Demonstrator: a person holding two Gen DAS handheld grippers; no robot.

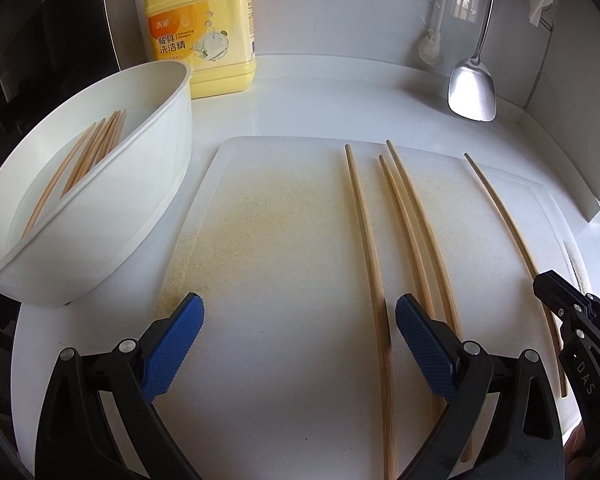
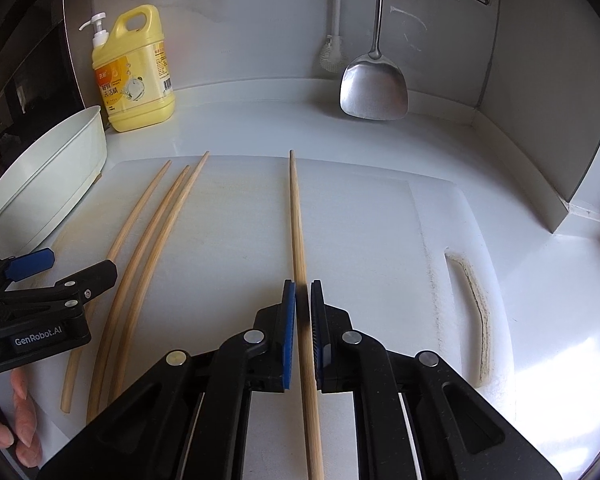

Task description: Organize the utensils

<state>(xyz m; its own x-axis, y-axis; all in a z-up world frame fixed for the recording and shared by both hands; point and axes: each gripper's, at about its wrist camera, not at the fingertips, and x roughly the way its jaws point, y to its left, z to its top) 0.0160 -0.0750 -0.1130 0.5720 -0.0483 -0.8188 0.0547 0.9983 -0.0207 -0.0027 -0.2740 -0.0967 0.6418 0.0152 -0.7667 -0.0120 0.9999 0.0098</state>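
Four wooden chopsticks lie lengthwise on the white cutting board (image 1: pixel 268 248). My right gripper (image 2: pixel 302 308) is shut on the rightmost chopstick (image 2: pixel 297 216), which still rests along the board (image 2: pixel 380 240). My left gripper (image 1: pixel 300 340) is open low over the board's near edge. One chopstick (image 1: pixel 366 240) runs between its pads close to the right pad (image 1: pixel 424 348), untouched. Two more chopsticks (image 1: pixel 414 224) lie just right of that pad. A white tub (image 1: pixel 148 208) at the left holds several chopsticks (image 1: pixel 92 152) in water. From the right wrist view, the left gripper (image 2: pixel 72 268) sits beside the three loose chopsticks (image 2: pixel 156 236).
A yellow detergent bottle (image 1: pixel 202 28) stands behind the tub. A steel spatula (image 1: pixel 472 88) and a white brush (image 1: pixel 430 48) hang against the back wall. A dark appliance (image 1: pixel 40 40) is at far left. A wall corner (image 2: pixel 540 120) closes the right side. A person's fingers (image 2: pixel 24 420) hold the left gripper.
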